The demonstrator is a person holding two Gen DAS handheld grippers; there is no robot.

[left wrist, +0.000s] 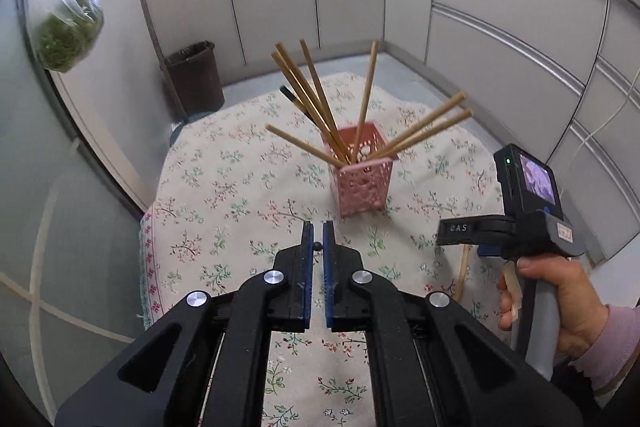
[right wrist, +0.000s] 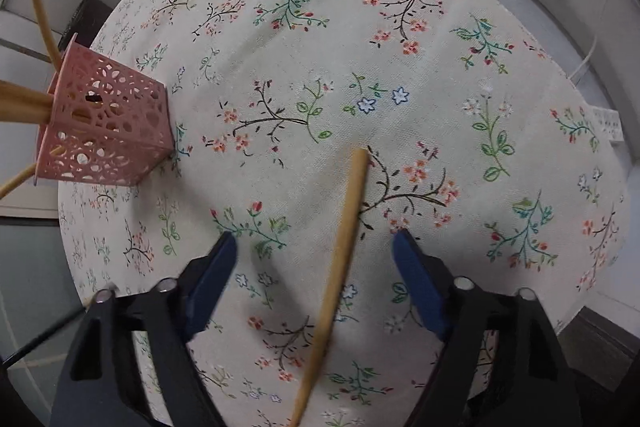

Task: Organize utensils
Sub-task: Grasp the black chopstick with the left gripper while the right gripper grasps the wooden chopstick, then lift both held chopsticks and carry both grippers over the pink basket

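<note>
We are picking up the last loose chopstick [right wrist: 344, 267] that lies flat on the flowered cloth [right wrist: 320, 27] over the counter, and our right gripper [right wrist: 314, 253] hangs right over it with its blue fingers [right wrist: 416, 287] spread on both sides and not yet pressing it. Next we think we must squeeze those fingers onto the stick, lift it, and carry it to the pink holder [left wrist: 362, 179] that stands upright near the middle of the cloth. That holder already has many chopsticks [left wrist: 316, 103] leaning out of it, and our left gripper [left wrist: 318, 235] is clenched on nothing, up above the cloth.
</note>
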